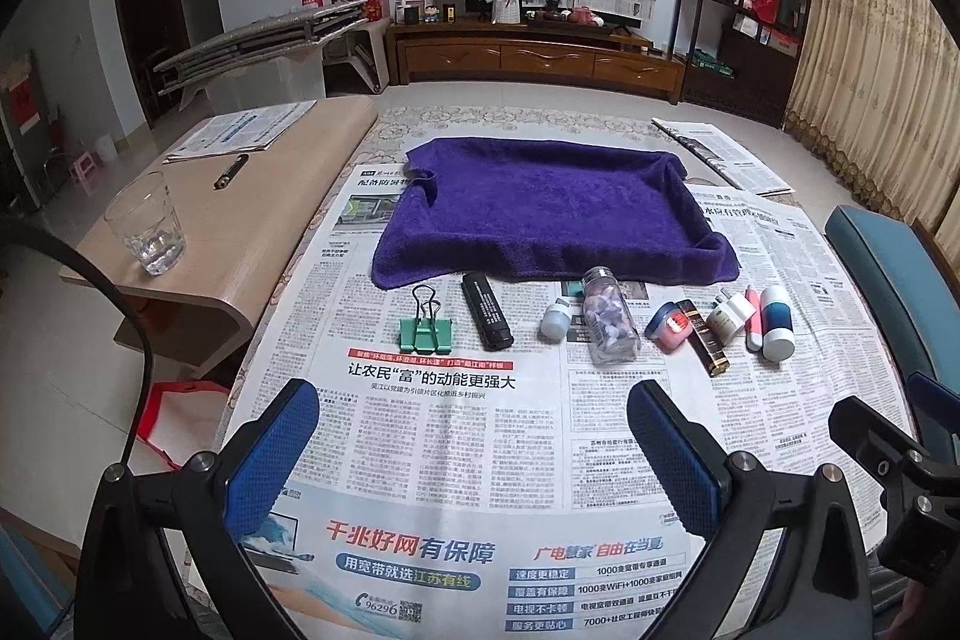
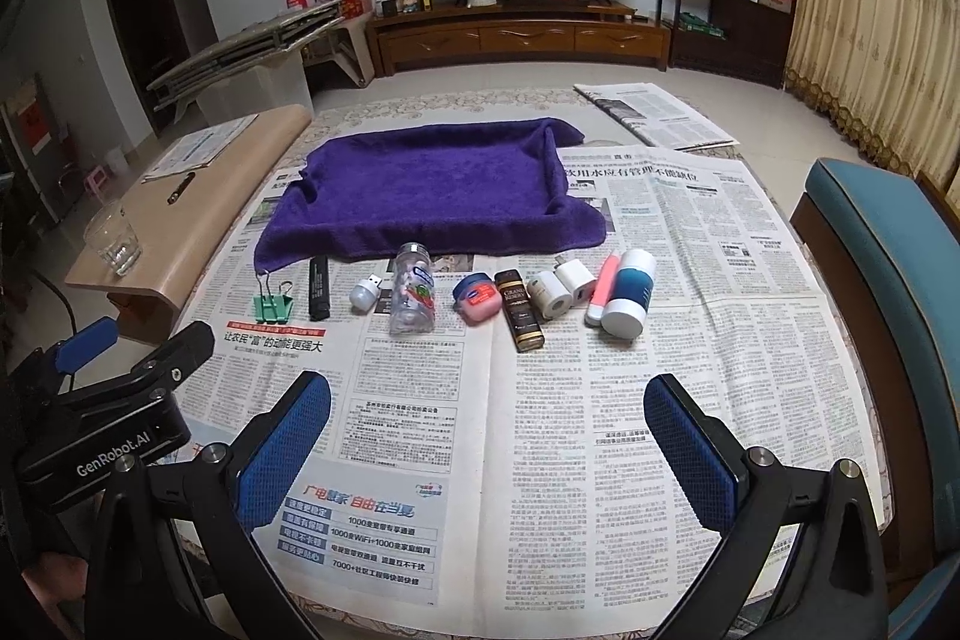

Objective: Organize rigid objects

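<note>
A row of small items lies on newspaper in front of a purple towel (image 1: 540,208) (image 2: 432,187): a green binder clip (image 1: 426,331) (image 2: 273,305), a black lighter (image 1: 487,319) (image 2: 318,287), a small white USB lamp (image 1: 553,321) (image 2: 363,290), a clear pill bottle (image 1: 609,316) (image 2: 413,289), a pink jar (image 1: 673,327) (image 2: 477,301), a dark gold-lettered tube (image 1: 708,340) (image 2: 519,310), a white plug (image 1: 729,317) (image 2: 573,283), a pink stick (image 2: 602,291) and a blue-white bottle (image 1: 777,325) (image 2: 627,293). My left gripper (image 1: 474,448) and right gripper (image 2: 489,436) hover open before the row, both empty.
A low wooden side table (image 1: 240,220) on the left carries a drinking glass (image 1: 147,232) (image 2: 113,237), a pen (image 1: 231,171) and papers. A blue padded chair (image 2: 888,280) stands at the right edge. More newspaper (image 2: 654,112) lies behind the towel at the right.
</note>
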`<state>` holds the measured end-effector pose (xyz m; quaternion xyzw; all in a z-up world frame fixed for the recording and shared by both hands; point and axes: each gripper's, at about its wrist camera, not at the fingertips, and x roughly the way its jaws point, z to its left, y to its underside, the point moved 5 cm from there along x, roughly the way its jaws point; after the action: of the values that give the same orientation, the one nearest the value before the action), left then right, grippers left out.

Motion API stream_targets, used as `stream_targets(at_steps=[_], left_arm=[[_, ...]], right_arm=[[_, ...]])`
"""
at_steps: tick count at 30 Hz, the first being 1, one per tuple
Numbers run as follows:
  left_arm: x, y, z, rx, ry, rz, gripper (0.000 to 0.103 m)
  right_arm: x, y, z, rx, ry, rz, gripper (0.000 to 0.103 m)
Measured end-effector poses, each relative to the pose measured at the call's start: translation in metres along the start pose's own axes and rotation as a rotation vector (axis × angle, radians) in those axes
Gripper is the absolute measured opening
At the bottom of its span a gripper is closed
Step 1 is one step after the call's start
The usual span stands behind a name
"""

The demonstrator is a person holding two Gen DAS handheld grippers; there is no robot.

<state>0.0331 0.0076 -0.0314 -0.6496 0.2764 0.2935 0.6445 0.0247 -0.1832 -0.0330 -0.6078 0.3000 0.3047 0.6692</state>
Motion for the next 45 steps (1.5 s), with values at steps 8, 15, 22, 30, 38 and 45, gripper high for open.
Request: stream_targets(at_steps=[8,15,22,30,38,45], left_arm=[[-0.0013,0.0027,-0.0015,0.008,-0.002,0.0,0.103],[-0.003,0.0029,-0.0057,0.021,-0.006,-0.005,0.103],[-0.0013,0.0033,-0.0056,0.017,-0.006,0.0,0.103],[-0.0012,0.0034,-0.0054,0.017,-0.005,-0.001,0.103],[-0.0007,0.0036,-0.0055,0.025,-0.015,-0.008,0.103],[0.0035,0.0009,0.0005,0.011,-0.025,-0.009,0.103]], right_arm=[[0.0072,0.0038,-0.0018,-0.001,0.007,0.017,0.103],[0.0067,0.0037,-0.0019,-0.004,0.01,0.008,0.103],[0.0053,0.0031,-0.005,0.003,0.012,0.003,0.103],[0.0041,0.0012,-0.007,0.003,0.013,-0.004,0.103],[0.0035,0.0014,-0.0061,-0.004,0.014,-0.007,0.103],[0.0046,0.0038,-0.0083,0.003,-0.006,-0.002,0.103]])
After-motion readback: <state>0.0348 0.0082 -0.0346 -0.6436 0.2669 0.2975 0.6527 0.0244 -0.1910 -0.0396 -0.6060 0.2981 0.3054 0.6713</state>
